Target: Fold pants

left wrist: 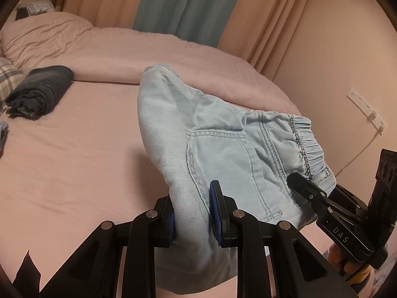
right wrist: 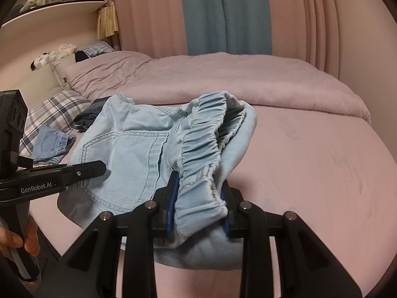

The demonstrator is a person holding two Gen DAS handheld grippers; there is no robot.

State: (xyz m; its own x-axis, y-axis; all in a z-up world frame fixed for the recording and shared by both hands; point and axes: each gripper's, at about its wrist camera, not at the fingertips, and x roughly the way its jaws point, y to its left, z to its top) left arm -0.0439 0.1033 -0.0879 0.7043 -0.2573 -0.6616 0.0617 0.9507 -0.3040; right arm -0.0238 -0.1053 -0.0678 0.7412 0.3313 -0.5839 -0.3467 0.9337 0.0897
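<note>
Both grippers, left (left wrist: 192, 213) and right (right wrist: 199, 204), clamp the bunched pants (left wrist: 218, 139) above the bed (left wrist: 74, 161); folding looks barely begun.

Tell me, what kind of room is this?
Most likely a bedroom. A big bed with a pink sheet fills the room, a plaid pillow lies at its head, and long pink and blue curtains hang behind it. Stuffed toys sit on the headboard.

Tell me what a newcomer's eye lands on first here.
First, the light blue pants bunched and lifted over the pink bed, clamped by the left gripper and, at the elastic waistband, by the right gripper. Then the dark folded garment near the plaid pillow.
</note>
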